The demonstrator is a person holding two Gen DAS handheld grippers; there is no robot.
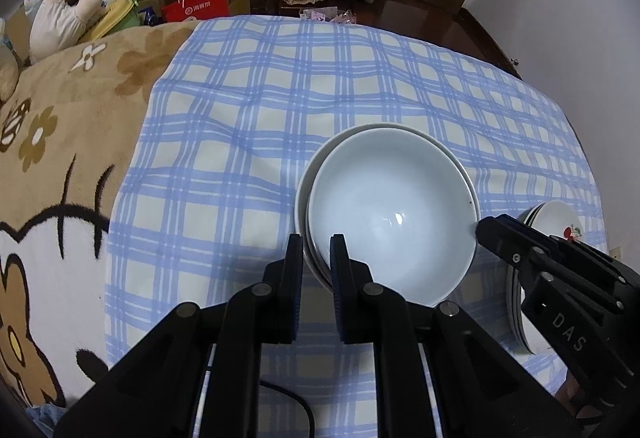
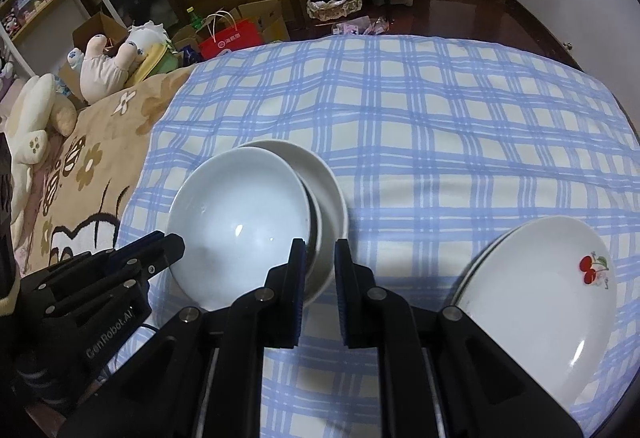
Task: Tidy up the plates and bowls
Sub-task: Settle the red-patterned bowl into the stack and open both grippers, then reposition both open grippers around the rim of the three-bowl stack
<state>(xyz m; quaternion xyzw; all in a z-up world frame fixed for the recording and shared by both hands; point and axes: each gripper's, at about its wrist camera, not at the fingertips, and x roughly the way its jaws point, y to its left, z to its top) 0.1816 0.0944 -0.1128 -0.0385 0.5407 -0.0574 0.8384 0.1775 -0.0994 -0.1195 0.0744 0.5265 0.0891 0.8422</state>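
On the blue-and-white checked cloth [image 2: 420, 142] sits a pale white glazed bowl [image 1: 394, 214], nested crooked in a second white bowl [image 2: 326, 198]. Left gripper [image 1: 317, 256] straddles both near rims, fingers parted around them; right gripper [image 2: 319, 258] does likewise from the opposite side, whether either is pinching, can't tell. Right of the bowls, apart, a stack of white cherry-printed plates [image 2: 548, 302]. Only the right view shows the whole top plate. Beyond the cloth: brown cartoon blanket [image 1: 60, 142], plush toys [image 2: 108, 66], red paper bag [image 2: 230, 40].
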